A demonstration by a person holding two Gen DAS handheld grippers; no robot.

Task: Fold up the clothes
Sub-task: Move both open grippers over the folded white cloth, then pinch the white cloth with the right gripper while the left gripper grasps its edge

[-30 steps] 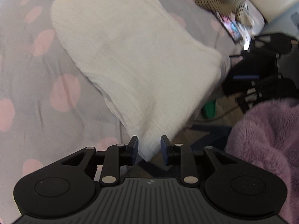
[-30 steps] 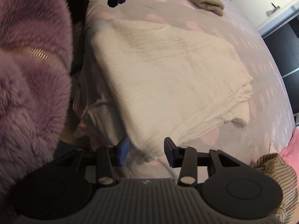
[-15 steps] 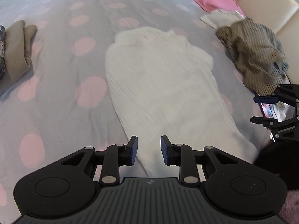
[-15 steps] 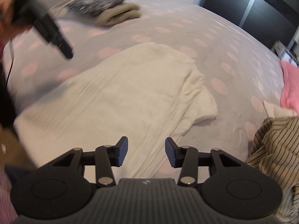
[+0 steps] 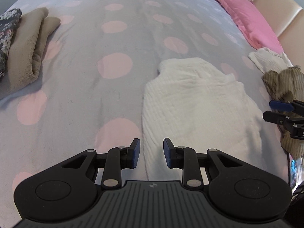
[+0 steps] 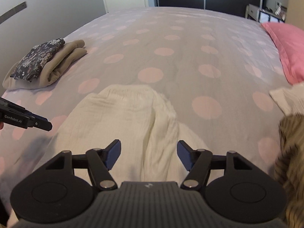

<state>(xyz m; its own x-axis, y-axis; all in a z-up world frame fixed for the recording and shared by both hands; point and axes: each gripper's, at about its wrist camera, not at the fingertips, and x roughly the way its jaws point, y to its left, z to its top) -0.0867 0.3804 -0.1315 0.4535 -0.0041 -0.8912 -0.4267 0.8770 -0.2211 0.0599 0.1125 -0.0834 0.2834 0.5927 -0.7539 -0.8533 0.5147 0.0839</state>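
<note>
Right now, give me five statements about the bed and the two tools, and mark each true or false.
1. The white garment lies on the dotted bedspread with neither tool holding it. True.
2. The right tool is shut on the white garment. False: its jaws stand open, empty, above the cloth.
3. A floral garment lies on top of a folded beige garment. True.
4. The pink pillow rests on the white garment. False: it lies apart, at the bed's edge.
5. The left tool grips the striped garment. False: it is open and empty near the white garment's edge.
</note>
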